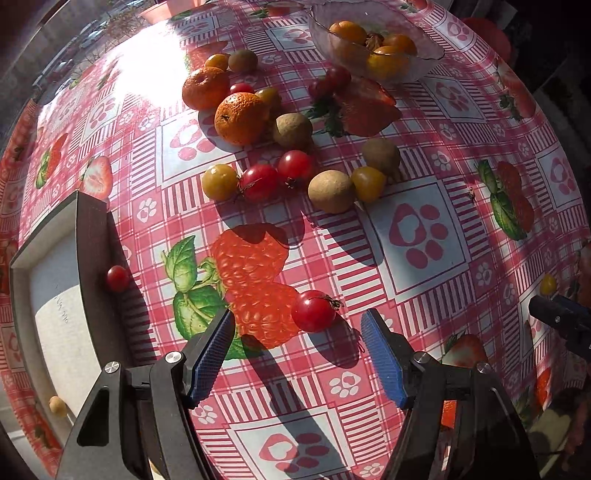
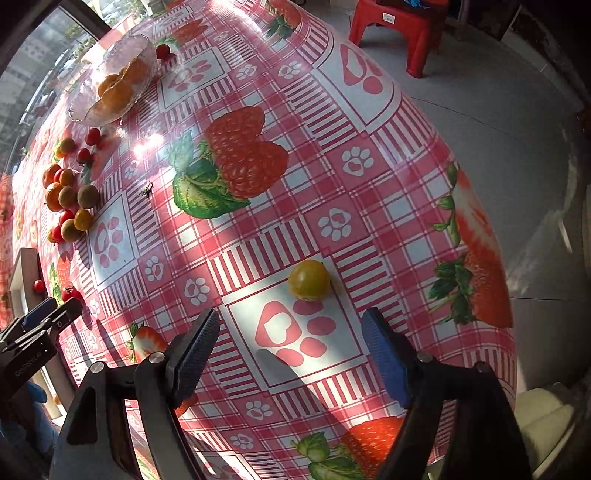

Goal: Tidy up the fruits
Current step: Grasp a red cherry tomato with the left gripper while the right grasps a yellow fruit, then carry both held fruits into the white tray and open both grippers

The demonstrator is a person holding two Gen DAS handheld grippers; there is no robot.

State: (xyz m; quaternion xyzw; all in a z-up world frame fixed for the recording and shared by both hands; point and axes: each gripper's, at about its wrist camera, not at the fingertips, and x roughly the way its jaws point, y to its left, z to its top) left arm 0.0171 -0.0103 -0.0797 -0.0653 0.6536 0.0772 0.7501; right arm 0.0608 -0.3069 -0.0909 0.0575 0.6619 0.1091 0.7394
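My left gripper (image 1: 297, 321) is open and empty, with a red cherry tomato (image 1: 313, 311) lying on the cloth between its blue fingertips. My right gripper (image 2: 291, 325) is open and empty, just short of a yellow tomato (image 2: 308, 279) on the cloth. Farther off in the left wrist view lies a pile of fruit: two oranges (image 1: 242, 117), brown kiwis (image 1: 331, 191), and red tomatoes (image 1: 259, 181) and yellow tomatoes (image 1: 219, 181). A glass bowl (image 1: 424, 55) holds orange and yellow fruit. A small red tomato (image 1: 117, 278) rests against a tray.
A dark-rimmed white tray (image 1: 92, 258) sits at the left, with a small tan ball (image 1: 58, 406) near its lower edge. The table edge (image 2: 491, 206) falls away to the right. A red plastic stool (image 2: 399, 26) stands on the floor beyond. A small insect (image 2: 147, 190) sits on the cloth.
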